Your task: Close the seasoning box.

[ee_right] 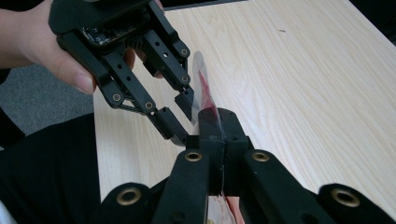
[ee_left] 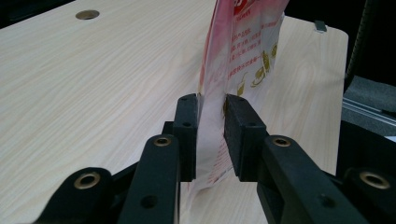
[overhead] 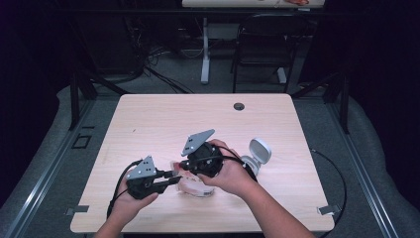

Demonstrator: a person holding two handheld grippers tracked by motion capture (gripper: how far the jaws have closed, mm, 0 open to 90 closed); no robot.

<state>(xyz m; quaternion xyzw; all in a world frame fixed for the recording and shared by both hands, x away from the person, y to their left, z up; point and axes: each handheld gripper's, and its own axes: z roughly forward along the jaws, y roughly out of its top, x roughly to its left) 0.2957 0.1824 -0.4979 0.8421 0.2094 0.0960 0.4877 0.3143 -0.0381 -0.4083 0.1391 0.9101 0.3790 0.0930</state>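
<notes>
A red and white packet (ee_left: 243,51) is gripped by the left tongs (ee_left: 211,135) and the right tongs (ee_right: 215,135), above the counter (overhead: 163,119).

Light wood table (overhead: 148,124); white round device (overhead: 257,152) resting on it.

Worktop (overhead: 148,119) — pale wood grain. Packet (ee_left: 243,51) — white and pink-red, with red print and gold motifs. Left hand-held gripper (ee_left: 210,135) and right hand-held gripper (ee_right: 217,135) — black jaws, brass-coloured rivets. Round object (overhead: 259,151) — grey-white.
</notes>
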